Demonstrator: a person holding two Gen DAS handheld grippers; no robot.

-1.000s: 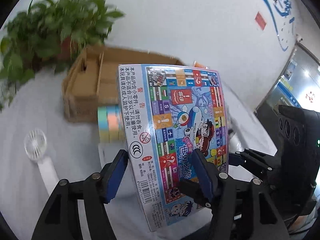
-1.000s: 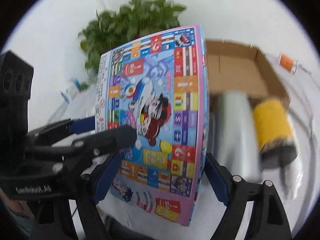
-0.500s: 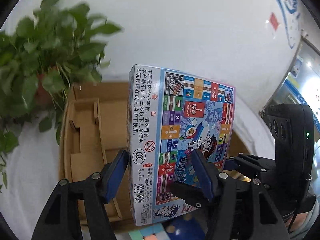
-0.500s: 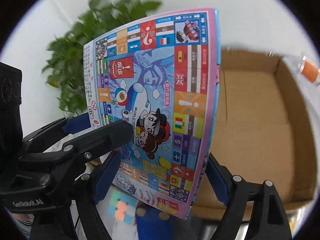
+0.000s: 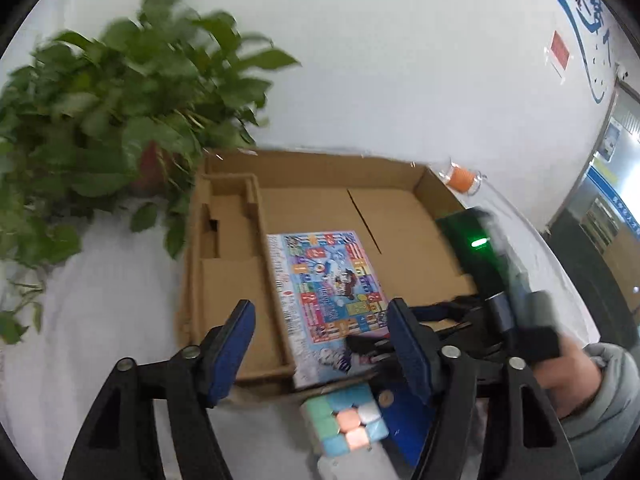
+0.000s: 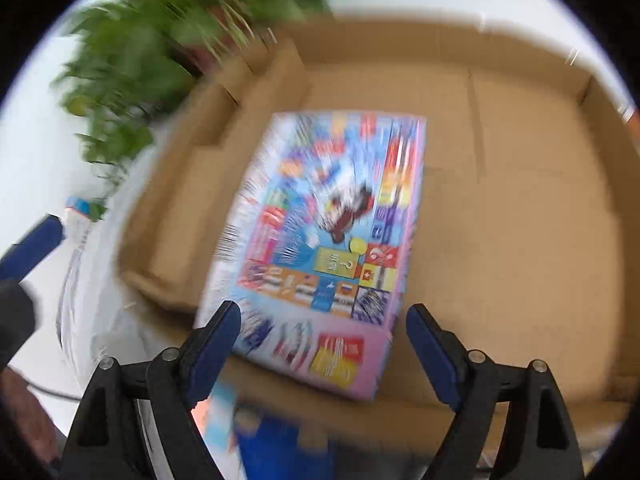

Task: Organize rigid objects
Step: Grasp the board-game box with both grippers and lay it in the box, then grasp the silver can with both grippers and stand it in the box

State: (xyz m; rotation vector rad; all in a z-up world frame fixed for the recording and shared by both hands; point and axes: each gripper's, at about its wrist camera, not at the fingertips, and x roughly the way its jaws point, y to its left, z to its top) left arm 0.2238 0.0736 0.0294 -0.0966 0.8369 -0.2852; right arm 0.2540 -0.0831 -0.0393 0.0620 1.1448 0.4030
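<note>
A colourful board-game box lies flat inside the brown cardboard box, against its left divider and near the front wall. It also shows in the right wrist view, blurred, inside the cardboard box. My left gripper is open and empty, hovering over the front wall. My right gripper is open and empty, just in front of the game box's near end. The right gripper's body also shows in the left wrist view.
A leafy potted plant stands left of the cardboard box. A pastel cube puzzle and a blue object lie in front of the box. An orange-capped bottle lies behind its right corner. White cloth covers the table.
Both grippers carried the game box upright over the cardboard box, laid it flat inside, then opened and let go. Both grippers have drawn back a little.
</note>
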